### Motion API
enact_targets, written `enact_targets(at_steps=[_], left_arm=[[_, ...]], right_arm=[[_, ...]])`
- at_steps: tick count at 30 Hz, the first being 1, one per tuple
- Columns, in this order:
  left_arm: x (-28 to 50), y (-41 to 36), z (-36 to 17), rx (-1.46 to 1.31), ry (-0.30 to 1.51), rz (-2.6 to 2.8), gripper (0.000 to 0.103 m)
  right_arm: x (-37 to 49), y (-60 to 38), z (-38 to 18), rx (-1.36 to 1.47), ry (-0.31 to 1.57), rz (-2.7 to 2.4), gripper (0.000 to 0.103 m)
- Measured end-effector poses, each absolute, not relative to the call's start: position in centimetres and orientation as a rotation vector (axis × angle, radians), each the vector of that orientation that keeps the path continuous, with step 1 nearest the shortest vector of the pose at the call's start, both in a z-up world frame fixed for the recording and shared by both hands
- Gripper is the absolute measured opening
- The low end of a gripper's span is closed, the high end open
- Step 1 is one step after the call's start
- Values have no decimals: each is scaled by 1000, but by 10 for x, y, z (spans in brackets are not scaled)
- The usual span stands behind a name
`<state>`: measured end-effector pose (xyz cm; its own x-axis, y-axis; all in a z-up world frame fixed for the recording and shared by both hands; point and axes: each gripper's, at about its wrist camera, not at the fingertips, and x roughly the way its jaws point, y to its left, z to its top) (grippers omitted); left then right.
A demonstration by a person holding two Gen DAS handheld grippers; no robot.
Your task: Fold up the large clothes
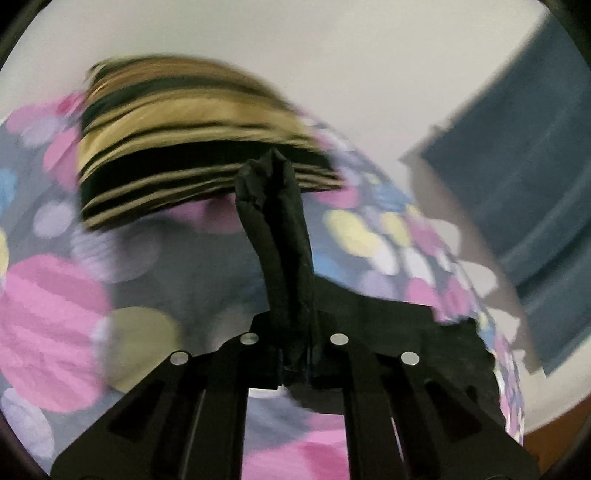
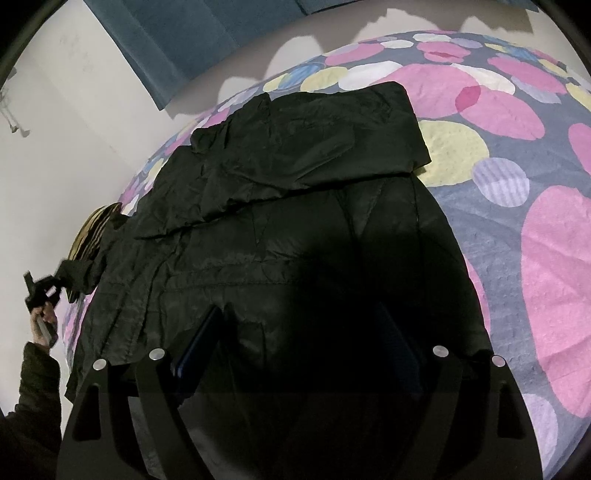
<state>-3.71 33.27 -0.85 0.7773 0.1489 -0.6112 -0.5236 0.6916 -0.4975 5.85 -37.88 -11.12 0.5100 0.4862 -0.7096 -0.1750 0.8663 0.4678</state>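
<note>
Black jacket (image 2: 295, 206) lies spread on the dotted bedsheet (image 2: 535, 192), one sleeve already folded across; left gripper (image 1: 275, 162) clamps a bunched sleeve, likely to fold it inward, while right gripper (image 2: 299, 317) hovers spread apart above the hem.

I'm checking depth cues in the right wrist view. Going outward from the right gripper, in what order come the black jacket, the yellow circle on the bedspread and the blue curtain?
1. black jacket, directly under the right gripper.
2. yellow circle, beyond it on the right.
3. blue curtain, top, past the bed.
</note>
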Motion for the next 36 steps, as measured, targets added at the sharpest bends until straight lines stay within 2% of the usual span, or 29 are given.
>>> enact_targets(at_steps=[8, 17, 26, 36], left_arm=[[25, 204, 70, -526, 553, 140, 6], [86, 47, 97, -415, 587, -148, 6], [129, -72, 53, -357, 708, -302, 6], [155, -139, -48, -251, 917, -298, 6]], right_arm=[[59, -376, -111, 339, 955, 398, 84], [59, -378, -113, 358, 950, 407, 84], [59, -378, -113, 372, 948, 413, 84], [60, -378, -113, 382, 944, 416, 85]])
